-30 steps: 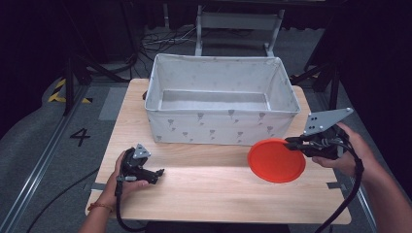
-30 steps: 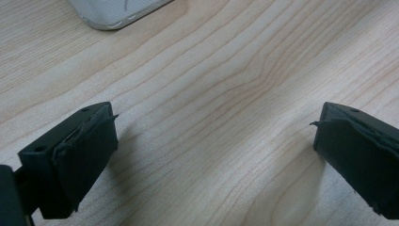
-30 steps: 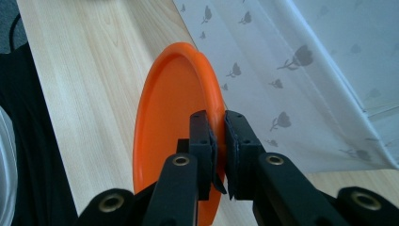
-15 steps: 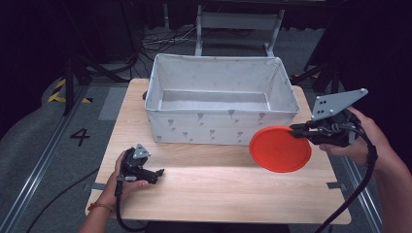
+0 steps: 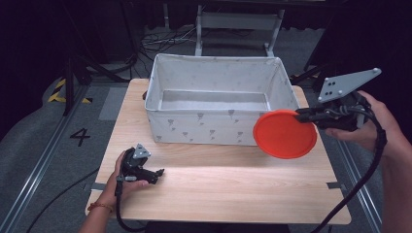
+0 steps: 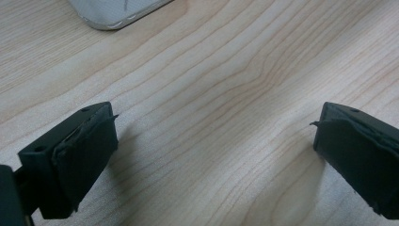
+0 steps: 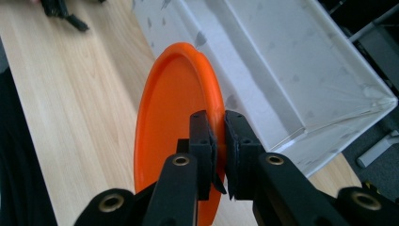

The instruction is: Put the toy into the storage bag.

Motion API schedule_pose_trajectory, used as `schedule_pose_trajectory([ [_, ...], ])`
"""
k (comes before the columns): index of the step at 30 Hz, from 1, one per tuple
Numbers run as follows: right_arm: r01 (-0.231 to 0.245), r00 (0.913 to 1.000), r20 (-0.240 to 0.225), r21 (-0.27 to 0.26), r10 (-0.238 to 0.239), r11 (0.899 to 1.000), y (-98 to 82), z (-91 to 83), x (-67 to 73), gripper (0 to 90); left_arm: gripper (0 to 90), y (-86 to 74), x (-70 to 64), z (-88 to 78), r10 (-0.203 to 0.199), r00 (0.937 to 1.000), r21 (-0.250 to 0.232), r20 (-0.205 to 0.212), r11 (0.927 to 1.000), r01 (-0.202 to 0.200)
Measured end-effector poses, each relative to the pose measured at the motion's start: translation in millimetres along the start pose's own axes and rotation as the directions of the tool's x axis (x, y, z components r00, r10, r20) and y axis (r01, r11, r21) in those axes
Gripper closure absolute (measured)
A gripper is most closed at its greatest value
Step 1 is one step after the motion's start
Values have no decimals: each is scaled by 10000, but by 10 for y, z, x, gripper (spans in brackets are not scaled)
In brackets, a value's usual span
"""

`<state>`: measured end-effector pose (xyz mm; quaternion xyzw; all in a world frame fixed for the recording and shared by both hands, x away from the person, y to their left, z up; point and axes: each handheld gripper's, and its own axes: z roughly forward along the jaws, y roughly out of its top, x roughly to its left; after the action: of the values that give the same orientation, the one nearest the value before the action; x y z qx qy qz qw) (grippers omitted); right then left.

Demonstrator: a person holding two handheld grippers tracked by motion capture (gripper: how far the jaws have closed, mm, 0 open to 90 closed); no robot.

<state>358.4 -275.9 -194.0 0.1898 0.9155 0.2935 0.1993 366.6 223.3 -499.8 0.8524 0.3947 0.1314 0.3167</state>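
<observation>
Right gripper (image 5: 302, 115) is up off the table (image 5: 233, 194) at the right side, jaws pinched tight on the rim of an orange plate (image 5: 284, 134); in the right gripper view the right gripper (image 7: 216, 136) has one jaw on either face of the plate (image 7: 174, 113) edge, no gap left. Plate hangs in the air, tilted, near edge lower, just in front of the front-right corner of the white fabric bin (image 5: 221, 127) and overlapping that corner from the high view. Bin sits at the back half of the light wood table w/ small grey marks on its walls, inside looks bare. Grey three-cornered plate sticks up above the right hand (image 5: 374, 124), cable drops down toward the bottom right. Left gripper (image 5: 158, 172) rests low on the table at front left, held in the left hand (image 5: 121, 177), well apart from the bin & plate. In the left gripper view its jaws stand wide apart w/ nothing but wood grain betw. them, and a corner of the bin (image 6: 117, 9) shows at top left
</observation>
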Motion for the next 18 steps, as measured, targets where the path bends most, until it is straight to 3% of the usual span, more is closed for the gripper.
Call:
schedule_pose_trajectory([
  [10,-318,9963,799,-168,330,9994,260,-141,-215,825,5,1,1,-2,6,10000,21,7,10000,-6],
  [18,-712,9855,1517,-398,764,9967,472,-84,-461,825,5,0,1,0,2,10000,1,8,10000,-2],
])
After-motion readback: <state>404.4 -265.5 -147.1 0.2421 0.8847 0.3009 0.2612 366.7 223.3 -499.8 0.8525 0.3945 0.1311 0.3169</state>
